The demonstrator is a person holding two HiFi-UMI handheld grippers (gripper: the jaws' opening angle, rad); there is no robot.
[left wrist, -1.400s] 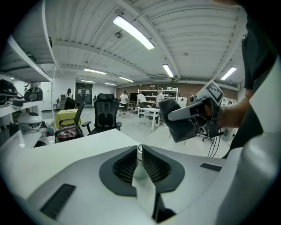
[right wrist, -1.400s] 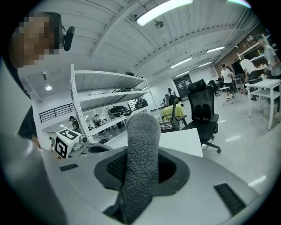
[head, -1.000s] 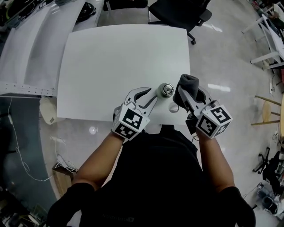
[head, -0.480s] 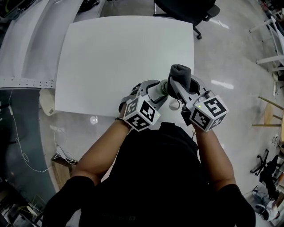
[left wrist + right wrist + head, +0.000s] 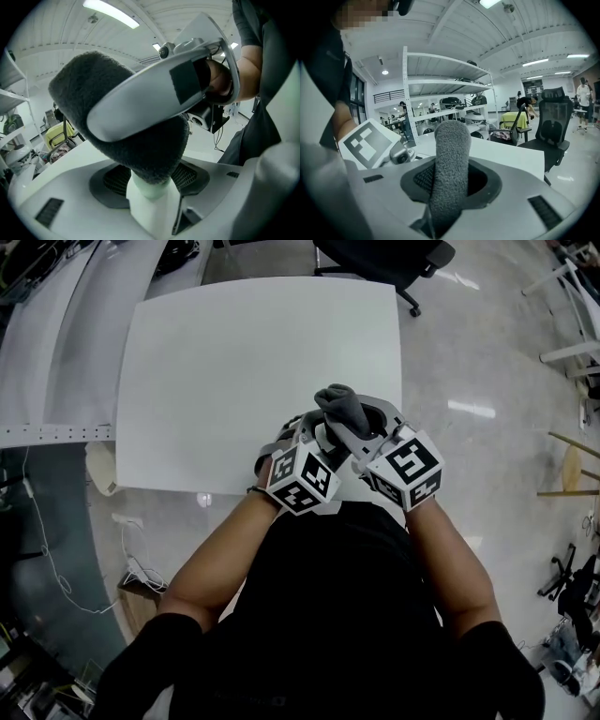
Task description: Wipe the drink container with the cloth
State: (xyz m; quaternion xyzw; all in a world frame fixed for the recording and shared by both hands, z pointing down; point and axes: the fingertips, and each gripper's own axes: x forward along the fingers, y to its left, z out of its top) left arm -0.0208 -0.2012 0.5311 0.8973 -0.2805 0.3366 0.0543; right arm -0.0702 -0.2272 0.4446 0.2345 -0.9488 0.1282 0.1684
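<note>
Both grippers meet at the near edge of the white table (image 5: 234, 362). My left gripper (image 5: 314, 432) has the pale green drink container (image 5: 150, 190) standing between its jaws. Those jaws have just been opening and stand wide around it, the pads not seen pressing. My right gripper (image 5: 361, 423) is shut on the grey cloth (image 5: 337, 409). In the left gripper view the cloth (image 5: 93, 89) rests on the container's top, with the right gripper's jaw lying over it. In the right gripper view the cloth (image 5: 450, 164) sticks up from the closed jaws. The container is hidden in the head view.
A black office chair (image 5: 384, 259) stands beyond the table's far edge. Another long white table (image 5: 47, 343) runs along the left. In the right gripper view there are metal shelves (image 5: 440, 93), another chair (image 5: 553, 122) and people far back.
The left gripper has slid right, and its jaws now stand around the container. The right gripper has brought the cloth left and down onto the container's top.
</note>
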